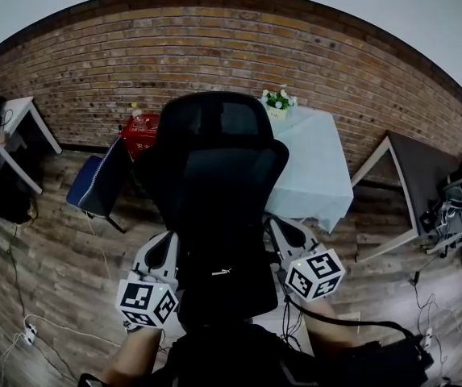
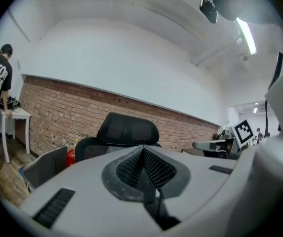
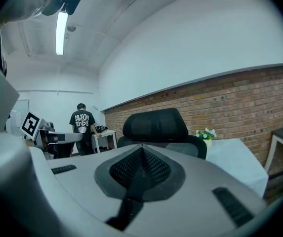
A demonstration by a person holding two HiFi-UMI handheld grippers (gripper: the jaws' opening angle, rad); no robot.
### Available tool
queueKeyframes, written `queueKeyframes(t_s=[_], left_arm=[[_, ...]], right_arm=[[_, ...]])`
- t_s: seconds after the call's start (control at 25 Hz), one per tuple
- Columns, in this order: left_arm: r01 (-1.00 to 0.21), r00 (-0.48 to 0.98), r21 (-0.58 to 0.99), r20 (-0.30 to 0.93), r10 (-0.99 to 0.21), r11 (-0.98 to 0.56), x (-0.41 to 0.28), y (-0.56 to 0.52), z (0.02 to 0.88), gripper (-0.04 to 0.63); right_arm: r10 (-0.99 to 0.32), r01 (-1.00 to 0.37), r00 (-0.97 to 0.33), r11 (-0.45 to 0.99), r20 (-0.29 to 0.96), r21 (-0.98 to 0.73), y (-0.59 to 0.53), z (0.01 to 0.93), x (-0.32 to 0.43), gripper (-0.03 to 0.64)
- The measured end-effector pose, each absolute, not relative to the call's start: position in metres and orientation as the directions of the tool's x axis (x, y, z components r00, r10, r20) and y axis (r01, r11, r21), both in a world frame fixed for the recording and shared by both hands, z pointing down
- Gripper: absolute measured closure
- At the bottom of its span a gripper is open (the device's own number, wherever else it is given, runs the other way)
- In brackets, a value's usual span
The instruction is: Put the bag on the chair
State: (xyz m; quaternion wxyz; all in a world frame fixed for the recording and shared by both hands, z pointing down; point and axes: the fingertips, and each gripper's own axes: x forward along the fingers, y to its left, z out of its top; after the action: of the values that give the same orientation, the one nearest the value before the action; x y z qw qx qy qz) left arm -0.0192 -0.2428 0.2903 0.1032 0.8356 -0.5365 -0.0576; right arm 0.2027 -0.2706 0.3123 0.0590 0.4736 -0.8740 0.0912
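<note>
A black office chair (image 1: 214,147) stands before me, its back toward me. A black bag (image 1: 221,268) hangs between my two grippers just behind the chair's back. My left gripper (image 1: 166,252) is at the bag's left side and my right gripper (image 1: 283,236) at its right side. In the left gripper view the left gripper (image 2: 143,149) is shut on a black strap (image 2: 153,204) that runs down out of the jaws, with the chair (image 2: 126,130) beyond. The right gripper (image 3: 142,149) is likewise shut on a black strap (image 3: 126,206), facing the chair (image 3: 156,125).
A table under a pale cloth (image 1: 315,160) with a flower pot (image 1: 277,99) stands right of the chair. A red crate (image 1: 140,131) and a blue seat (image 1: 93,180) are to its left. A person (image 3: 82,122) stands at a white desk (image 1: 29,127). Cables lie on the wooden floor (image 1: 29,329).
</note>
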Motion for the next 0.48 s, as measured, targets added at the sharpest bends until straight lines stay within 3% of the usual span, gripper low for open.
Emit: queueKeyframes(t_s=[0.48], left_arm=[[-0.9, 0.39, 0.216, 0.005, -0.921, -0.379, -0.036, -0.242, 0.277, 0.586]], right_arm=[[-0.826, -0.841, -0.541, 0.537, 0.16, -0.071, -0.268, 0.296, 0.189, 0.6]])
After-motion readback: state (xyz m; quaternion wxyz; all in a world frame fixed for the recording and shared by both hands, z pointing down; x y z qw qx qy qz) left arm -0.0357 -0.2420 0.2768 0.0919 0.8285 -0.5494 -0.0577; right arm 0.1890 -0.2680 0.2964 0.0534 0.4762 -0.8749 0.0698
